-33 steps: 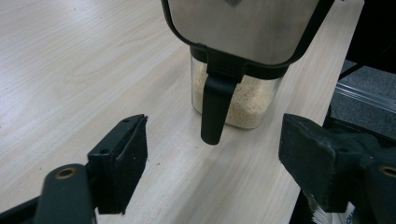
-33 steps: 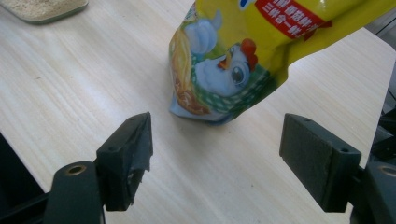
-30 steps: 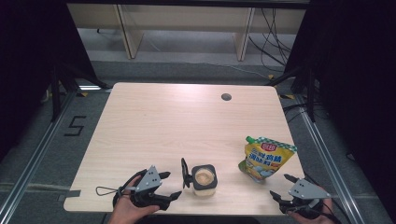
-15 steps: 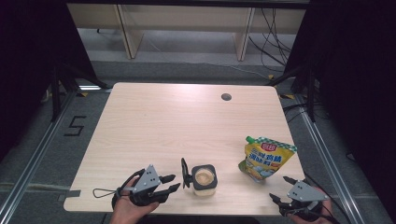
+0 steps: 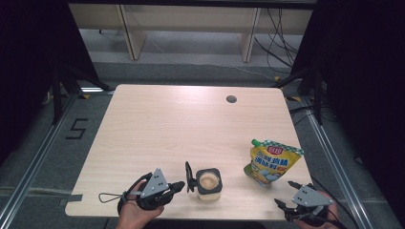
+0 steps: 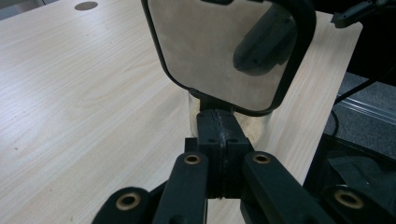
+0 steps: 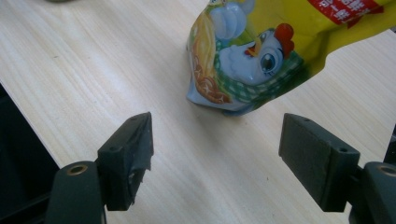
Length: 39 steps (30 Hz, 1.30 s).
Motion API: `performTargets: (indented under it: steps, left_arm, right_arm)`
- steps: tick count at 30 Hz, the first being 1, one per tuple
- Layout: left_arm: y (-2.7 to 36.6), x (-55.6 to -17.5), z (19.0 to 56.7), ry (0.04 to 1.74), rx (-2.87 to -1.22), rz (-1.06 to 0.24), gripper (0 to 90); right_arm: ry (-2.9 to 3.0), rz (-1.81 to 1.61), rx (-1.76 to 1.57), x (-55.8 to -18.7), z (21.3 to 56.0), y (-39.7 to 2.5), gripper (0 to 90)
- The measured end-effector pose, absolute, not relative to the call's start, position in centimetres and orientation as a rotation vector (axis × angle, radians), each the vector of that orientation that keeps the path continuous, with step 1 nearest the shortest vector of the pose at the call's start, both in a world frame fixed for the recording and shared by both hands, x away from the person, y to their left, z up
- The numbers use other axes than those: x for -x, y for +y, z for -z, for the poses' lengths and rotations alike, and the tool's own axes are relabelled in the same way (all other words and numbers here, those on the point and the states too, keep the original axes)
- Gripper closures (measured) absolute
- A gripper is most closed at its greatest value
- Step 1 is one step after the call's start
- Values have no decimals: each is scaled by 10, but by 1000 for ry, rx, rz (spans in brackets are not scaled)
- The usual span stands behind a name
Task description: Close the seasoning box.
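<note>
I'm working in what looks like a lab recording bay, not a home. The pale wood bench (image 5: pixel 157 129) stands inside a dark metal frame (image 5: pixel 62 81), on grey floor. Left of the bench a "5" (image 5: pixel 76 129) is taped; behind it, loose cables (image 5: pixel 277 38) trail.
</note>
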<state>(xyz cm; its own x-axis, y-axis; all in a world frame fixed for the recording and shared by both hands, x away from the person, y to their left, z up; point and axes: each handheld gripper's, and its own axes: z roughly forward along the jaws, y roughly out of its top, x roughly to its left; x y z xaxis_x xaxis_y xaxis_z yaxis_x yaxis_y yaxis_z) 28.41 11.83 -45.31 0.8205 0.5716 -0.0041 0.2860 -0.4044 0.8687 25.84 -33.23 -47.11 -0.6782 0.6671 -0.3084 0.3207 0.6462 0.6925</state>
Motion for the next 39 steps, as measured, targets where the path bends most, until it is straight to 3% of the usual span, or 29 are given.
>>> performTargets:
  steps: [39]
  left_arm:
    - [87,-295,432,544,-2046,-378,887]
  right_arm:
    - [2334,-799,-757,-260,473,-332,271]
